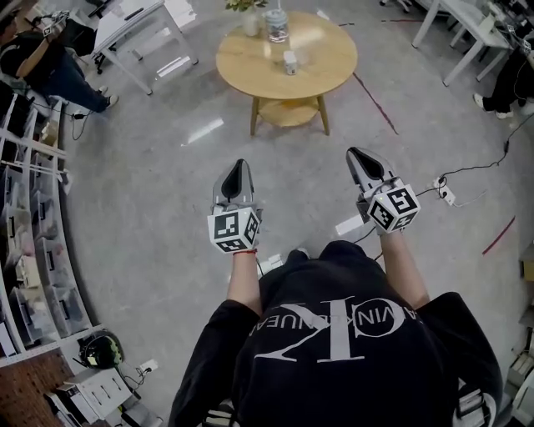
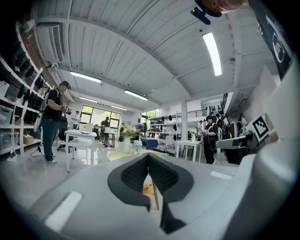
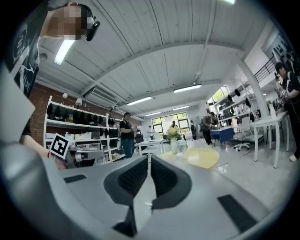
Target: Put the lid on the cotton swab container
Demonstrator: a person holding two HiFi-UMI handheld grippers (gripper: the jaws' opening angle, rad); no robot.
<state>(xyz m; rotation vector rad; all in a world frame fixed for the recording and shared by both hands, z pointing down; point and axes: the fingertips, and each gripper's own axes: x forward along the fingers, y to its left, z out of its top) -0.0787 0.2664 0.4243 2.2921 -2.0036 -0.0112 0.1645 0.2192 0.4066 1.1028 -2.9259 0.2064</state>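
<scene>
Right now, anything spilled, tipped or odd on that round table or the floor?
Nothing stands out. On the round table the vase, clear jar and small container look upright, nothing spilled. Left tool and right tool are shut, empty, short of the table. Cable and power strip lie on the floor at right.

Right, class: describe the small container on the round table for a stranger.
Start at the round wooden table. A flower vase and a clear jar stand together at its far edge. The small pale container stands alone near the middle, shorter than both.
</scene>
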